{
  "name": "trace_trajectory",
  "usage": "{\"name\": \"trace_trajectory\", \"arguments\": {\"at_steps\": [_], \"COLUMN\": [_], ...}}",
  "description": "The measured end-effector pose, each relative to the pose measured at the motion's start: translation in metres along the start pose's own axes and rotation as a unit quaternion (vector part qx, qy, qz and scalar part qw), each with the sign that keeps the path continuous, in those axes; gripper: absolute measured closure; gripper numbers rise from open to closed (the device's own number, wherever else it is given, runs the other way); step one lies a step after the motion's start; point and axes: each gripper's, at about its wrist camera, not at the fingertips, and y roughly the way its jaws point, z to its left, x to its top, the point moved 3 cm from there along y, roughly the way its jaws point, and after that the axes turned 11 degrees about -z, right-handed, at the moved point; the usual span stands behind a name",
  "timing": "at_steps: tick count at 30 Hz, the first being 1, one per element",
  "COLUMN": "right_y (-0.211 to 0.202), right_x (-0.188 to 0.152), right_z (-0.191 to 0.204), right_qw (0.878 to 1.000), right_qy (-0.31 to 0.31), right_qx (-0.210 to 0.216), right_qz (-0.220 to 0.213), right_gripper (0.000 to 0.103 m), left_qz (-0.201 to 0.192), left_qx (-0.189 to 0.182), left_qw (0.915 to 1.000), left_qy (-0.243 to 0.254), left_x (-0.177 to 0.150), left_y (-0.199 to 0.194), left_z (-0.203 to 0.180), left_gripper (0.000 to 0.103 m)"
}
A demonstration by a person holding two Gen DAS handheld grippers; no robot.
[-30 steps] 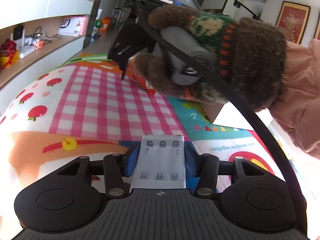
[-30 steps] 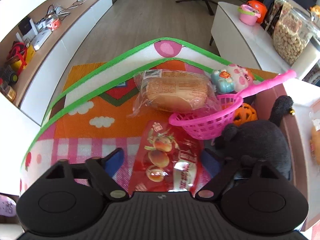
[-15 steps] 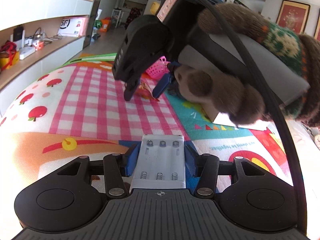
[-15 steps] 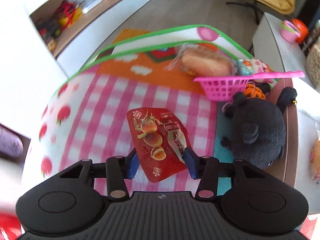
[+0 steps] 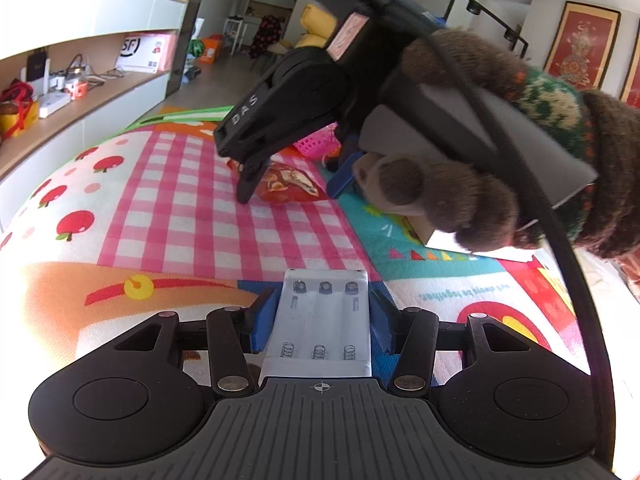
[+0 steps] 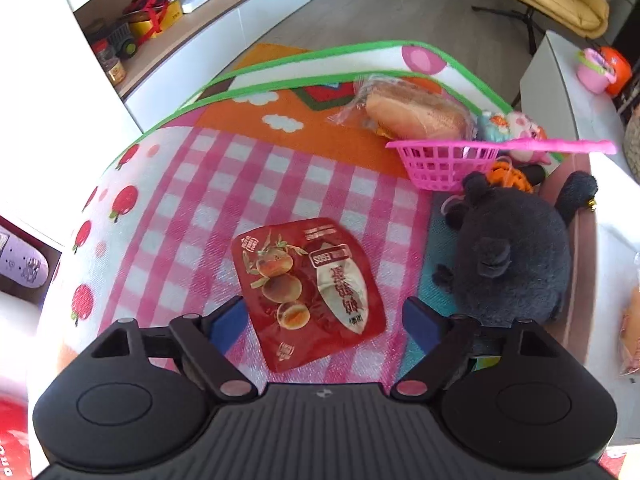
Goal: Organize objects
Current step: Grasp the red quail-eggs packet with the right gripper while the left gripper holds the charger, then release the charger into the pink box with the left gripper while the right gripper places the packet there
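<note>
Snack pouch lies free btwn right gripper pads (parted)

In the left wrist view the right hand-held gripper and the gloved hand on it hide most of the pink basket and the far side of the play mat. The near end of the battery holder is covered by the camera mount. In the right wrist view the black plush toy covers most of the orange ball, and a packet is cut off by the right edge. The print on the red snack pouch is too small to read
</note>
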Motion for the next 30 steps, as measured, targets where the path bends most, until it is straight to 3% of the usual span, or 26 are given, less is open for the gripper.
{"name": "trace_trajectory", "arguments": {"at_steps": [5,9,11,12,18,21,25,30], "right_y": [0.005,0.01,0.007,0.004,-0.043,-0.091,-0.152,-0.194], "right_x": [0.009,0.012,0.009,0.008,-0.008,-0.026,-0.068,-0.134], "right_z": [0.008,0.006,0.003,0.002,-0.015,-0.033,-0.061,-0.102], "right_qw": [0.999,1.0,1.0,0.999,0.998,0.994,0.987,0.979], "right_qy": [-0.013,-0.011,-0.013,-0.019,-0.015,-0.007,-0.036,-0.05], "right_qx": [0.0,0.01,0.014,0.014,0.043,0.06,0.014,-0.031], "right_qz": [-0.033,-0.022,-0.024,-0.026,-0.052,-0.09,-0.155,-0.194], "right_gripper": [0.016,0.016,0.021,0.027,0.029,0.029,0.029,0.029], "left_qz": [0.0,-0.001,-0.001,-0.001,0.001,0.001,-0.002,0.014], "left_qx": [0.0,-0.002,-0.001,0.0,0.007,0.012,0.023,0.048], "left_qw": [1.0,1.0,1.0,1.0,0.9999,0.9997,0.9991,0.9952], "left_qy": [-0.001,-0.003,-0.002,-0.001,0.012,0.022,0.035,0.085], "left_x": [0.0,-0.001,0.0,0.0,0.0,-0.001,-0.002,-0.003], "left_y": [-0.001,-0.001,-0.001,-0.001,0.0,0.0,-0.002,-0.002], "left_z": [0.0,0.001,0.001,0.001,-0.003,-0.006,-0.011,-0.027], "left_gripper": [0.048,0.048,0.048,0.048,0.048,0.048,0.049,0.049]}}
